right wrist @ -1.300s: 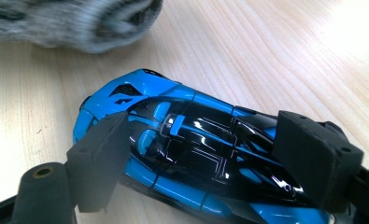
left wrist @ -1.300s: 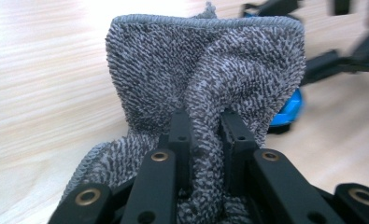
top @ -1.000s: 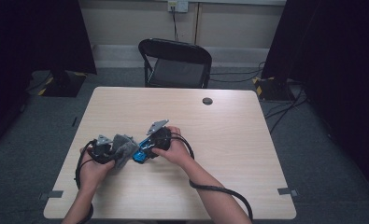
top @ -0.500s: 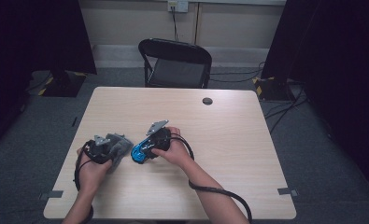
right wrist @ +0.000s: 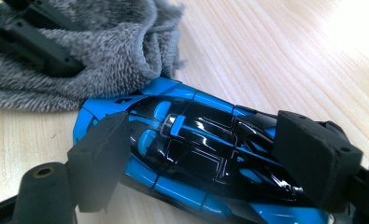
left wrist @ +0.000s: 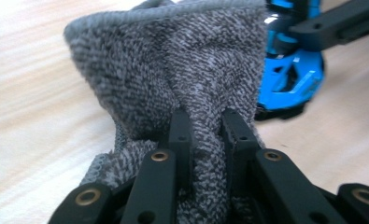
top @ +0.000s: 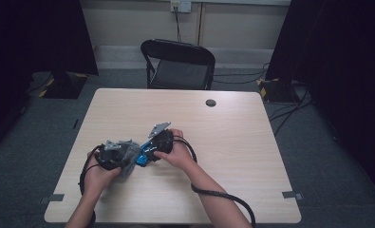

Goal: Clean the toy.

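Note:
A grey fluffy cloth (left wrist: 173, 60) is bunched between the jaws of my left gripper (left wrist: 205, 121), which is shut on it. In the high view the cloth (top: 129, 153) sits at the left-front of the wooden table (top: 242, 142), with the left gripper (top: 121, 156) beside it. My right gripper (right wrist: 205, 158) has its pads on both sides of a blue and black toy car (right wrist: 196, 135) and is shut on it. The car (top: 141, 159) touches the cloth (right wrist: 79, 56) at its nose. The right gripper (top: 151, 151) points left toward the left gripper.
A black folding chair (top: 178, 66) stands behind the table's far edge. A round black grommet (top: 210, 102) sits near the far middle of the table. Cables trail from both grippers; the right one loops off the front edge (top: 232, 202).
The left hand with the cloth has shifted slightly toward the near edge. The right hand and the car have kept still.

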Action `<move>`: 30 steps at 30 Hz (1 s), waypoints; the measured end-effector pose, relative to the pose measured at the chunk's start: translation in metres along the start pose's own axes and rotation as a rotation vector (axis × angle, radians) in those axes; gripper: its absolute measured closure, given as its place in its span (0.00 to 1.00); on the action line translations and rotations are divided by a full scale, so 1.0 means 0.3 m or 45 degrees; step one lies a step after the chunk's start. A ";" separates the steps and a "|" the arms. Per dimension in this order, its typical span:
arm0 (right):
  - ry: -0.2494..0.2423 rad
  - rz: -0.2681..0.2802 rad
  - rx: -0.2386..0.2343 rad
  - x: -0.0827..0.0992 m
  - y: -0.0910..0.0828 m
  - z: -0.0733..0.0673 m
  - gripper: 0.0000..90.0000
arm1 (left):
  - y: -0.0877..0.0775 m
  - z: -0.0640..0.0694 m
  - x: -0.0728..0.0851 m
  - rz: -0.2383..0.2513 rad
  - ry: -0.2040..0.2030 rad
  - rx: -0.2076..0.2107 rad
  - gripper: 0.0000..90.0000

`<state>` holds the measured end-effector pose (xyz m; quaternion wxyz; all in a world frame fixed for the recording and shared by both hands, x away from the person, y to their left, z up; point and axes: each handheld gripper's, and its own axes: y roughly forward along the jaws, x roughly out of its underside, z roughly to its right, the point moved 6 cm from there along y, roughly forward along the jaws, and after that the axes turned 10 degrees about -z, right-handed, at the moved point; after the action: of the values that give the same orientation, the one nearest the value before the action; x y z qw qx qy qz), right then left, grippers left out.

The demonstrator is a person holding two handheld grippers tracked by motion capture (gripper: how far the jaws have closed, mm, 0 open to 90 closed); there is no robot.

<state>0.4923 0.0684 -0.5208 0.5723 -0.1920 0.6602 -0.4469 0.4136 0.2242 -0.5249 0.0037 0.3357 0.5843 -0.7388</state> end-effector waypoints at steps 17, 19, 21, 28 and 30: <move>0.002 -0.010 0.008 -0.001 0.000 0.001 0.21 | -0.016 0.121 0.027 -0.026 0.093 0.189 0.87; 0.000 -0.010 0.011 -0.001 0.000 0.000 0.21 | -0.012 0.138 0.024 -0.028 0.115 0.195 0.87; 0.001 -0.008 0.011 0.000 0.000 0.000 0.21 | -0.010 0.154 0.021 -0.035 0.127 0.200 0.87; -0.001 -0.007 0.012 0.000 0.000 0.001 0.21 | -0.008 0.174 0.017 -0.038 0.147 0.215 0.87; 0.000 -0.008 0.011 0.000 0.000 0.000 0.21 | -0.007 0.181 0.015 -0.035 0.148 0.223 0.87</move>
<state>0.4924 0.0684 -0.5206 0.5717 -0.1917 0.6575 -0.4517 0.3826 0.1797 -0.5204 -0.0697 0.3690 0.5214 -0.7663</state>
